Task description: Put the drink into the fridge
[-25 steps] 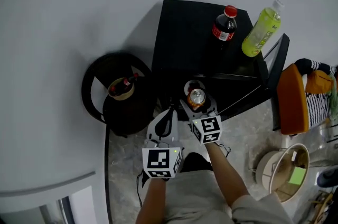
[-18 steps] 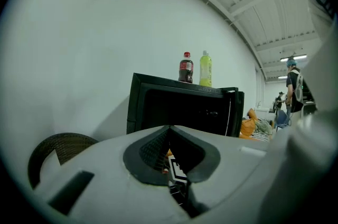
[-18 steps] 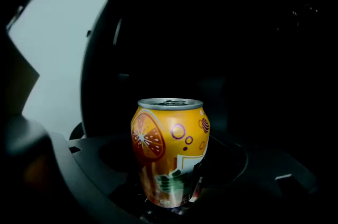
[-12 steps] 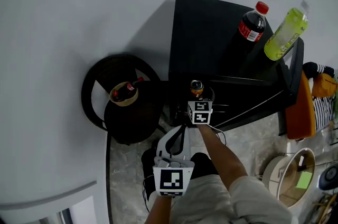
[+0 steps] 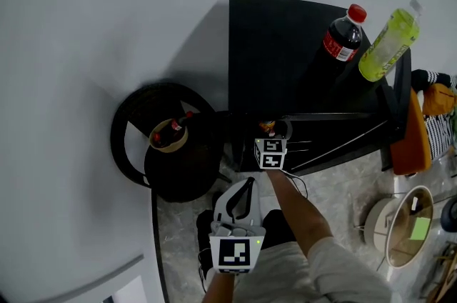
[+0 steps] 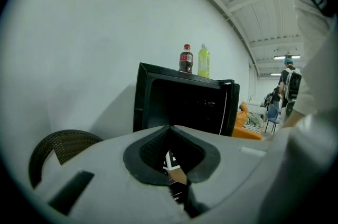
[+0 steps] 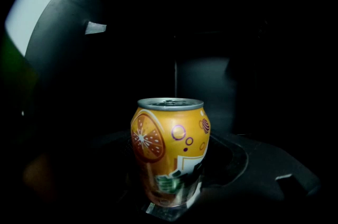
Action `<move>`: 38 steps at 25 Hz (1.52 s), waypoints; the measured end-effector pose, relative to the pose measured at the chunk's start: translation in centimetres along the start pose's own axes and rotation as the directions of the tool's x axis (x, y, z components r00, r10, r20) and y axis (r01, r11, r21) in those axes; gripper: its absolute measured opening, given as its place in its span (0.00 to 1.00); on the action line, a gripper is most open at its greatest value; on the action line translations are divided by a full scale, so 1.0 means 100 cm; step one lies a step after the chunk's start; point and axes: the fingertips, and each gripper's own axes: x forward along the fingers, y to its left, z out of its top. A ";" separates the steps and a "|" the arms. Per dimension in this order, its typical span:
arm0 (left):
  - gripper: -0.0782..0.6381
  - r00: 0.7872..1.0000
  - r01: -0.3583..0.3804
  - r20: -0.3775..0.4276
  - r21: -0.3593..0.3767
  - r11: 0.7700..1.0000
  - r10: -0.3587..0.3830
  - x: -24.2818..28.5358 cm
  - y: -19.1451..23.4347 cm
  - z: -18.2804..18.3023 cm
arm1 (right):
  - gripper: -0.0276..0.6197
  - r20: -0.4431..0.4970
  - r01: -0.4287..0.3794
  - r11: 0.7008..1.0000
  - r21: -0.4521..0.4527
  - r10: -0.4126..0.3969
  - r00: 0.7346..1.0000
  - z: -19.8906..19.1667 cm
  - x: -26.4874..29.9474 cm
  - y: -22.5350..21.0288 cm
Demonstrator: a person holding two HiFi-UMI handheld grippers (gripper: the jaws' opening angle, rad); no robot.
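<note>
An orange drink can [image 7: 170, 149] stands upright between the jaws of my right gripper [image 7: 171, 170], which is shut on it inside the dark cavity of the black fridge [image 5: 300, 44]. From the head view the can [image 5: 268, 127] sits just at the fridge's open front, ahead of the right gripper [image 5: 269, 137] and its marker cube. My left gripper [image 5: 241, 189] hangs back near the body, shut on nothing. In the left gripper view its jaws [image 6: 170, 130] meet, and the fridge [image 6: 179, 106] stands ahead with its door [image 6: 228, 106] open.
A cola bottle [image 5: 341, 37] and a green bottle [image 5: 389, 44] stand on top of the fridge. Left of it a round black wicker seat [image 5: 136, 144] holds a small bottle [image 5: 171, 130]. An orange cushion [image 5: 414, 130] and a pale bin [image 5: 396, 230] lie right. A person [image 6: 289, 85] stands far off.
The right gripper has carried the can forward from in front of the fridge into its opening. The left gripper has drawn back toward the body.
</note>
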 end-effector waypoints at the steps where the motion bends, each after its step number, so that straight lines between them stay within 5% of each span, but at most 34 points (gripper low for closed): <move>1: 0.12 1.000 0.009 -0.011 -0.008 1.000 -0.009 0.000 -0.001 0.000 | 0.54 -0.003 -0.007 1.000 -0.004 0.007 1.000 -0.001 0.000 0.001; 11: 0.12 0.997 0.054 -0.048 -0.039 0.998 -0.056 0.005 -0.008 0.022 | 0.54 -0.141 -0.051 0.999 0.010 0.052 0.989 -0.021 -0.027 0.003; 20: 0.12 0.994 0.074 -0.080 -0.011 0.997 -0.075 -0.003 -0.026 0.025 | 0.48 -0.160 -0.061 0.997 0.048 0.068 0.985 -0.025 -0.028 0.007; 30: 0.12 0.998 0.003 -0.067 0.067 0.998 0.001 -0.010 -0.033 0.040 | 0.48 -0.186 -0.020 0.997 0.079 0.035 0.982 -0.006 -0.081 -0.019; 35: 0.12 0.995 -0.058 -0.083 0.029 0.998 0.061 -0.018 -0.048 0.055 | 0.29 -0.135 -0.021 0.993 0.114 0.037 0.990 0.045 -0.150 -0.034; 38: 0.12 0.995 -0.025 -0.100 0.043 0.999 0.029 -0.023 -0.063 0.061 | 0.21 -0.077 -0.033 0.991 0.132 0.043 0.996 0.078 -0.193 -0.032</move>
